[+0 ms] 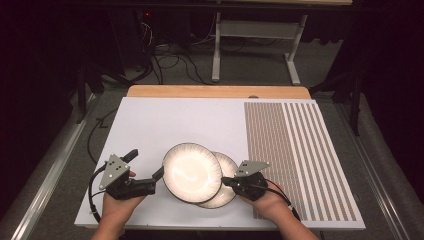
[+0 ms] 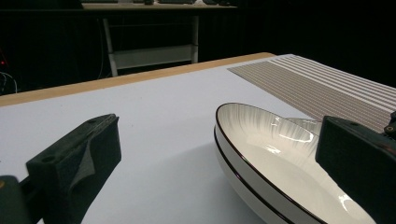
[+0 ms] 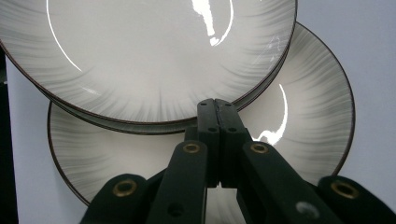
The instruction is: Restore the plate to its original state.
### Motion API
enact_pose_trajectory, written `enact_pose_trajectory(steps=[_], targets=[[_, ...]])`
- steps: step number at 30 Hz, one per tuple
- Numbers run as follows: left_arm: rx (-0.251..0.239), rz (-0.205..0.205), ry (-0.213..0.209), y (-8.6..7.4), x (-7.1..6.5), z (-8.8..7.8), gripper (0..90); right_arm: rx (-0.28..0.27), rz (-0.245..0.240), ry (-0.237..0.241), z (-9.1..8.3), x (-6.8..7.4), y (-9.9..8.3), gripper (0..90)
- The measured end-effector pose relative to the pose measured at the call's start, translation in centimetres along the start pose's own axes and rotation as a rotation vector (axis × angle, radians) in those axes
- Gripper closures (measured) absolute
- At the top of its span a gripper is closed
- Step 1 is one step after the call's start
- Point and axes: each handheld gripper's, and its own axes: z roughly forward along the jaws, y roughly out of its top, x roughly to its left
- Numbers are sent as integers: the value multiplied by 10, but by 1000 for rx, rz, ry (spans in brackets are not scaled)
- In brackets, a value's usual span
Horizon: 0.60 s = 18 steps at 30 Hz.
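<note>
Risk: upper plate (image 1: 192, 173) could be knocked off lower plate (image 1: 224, 195); left tool (image 1: 150, 172) gaping wide at rim, right tool (image 1: 226, 181) pinched closed, nothing held.

Shut right gripper (image 3: 217, 109) over 2 stacked plates (image 3: 140, 56).

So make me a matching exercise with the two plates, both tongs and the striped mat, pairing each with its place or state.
Things:
1. upper plate
2. lower plate
3. left tongs
4. right tongs
5. striped mat

Places or states:
A. jaws shut, tips at the plates' right side
B. flat on the white board, partly covered
C. jaws wide open
D. along the board's right side
E. lying on the other plate, offset left

Pairs: 1-E, 2-B, 3-C, 4-A, 5-D
</note>
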Motion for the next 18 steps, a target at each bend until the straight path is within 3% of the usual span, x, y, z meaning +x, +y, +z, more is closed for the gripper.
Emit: enact_pose_trajectory(steps=[18], targets=[[6,4,-9,1,-1,0,10,-3,-1,-3,-1,-1,0,900]])
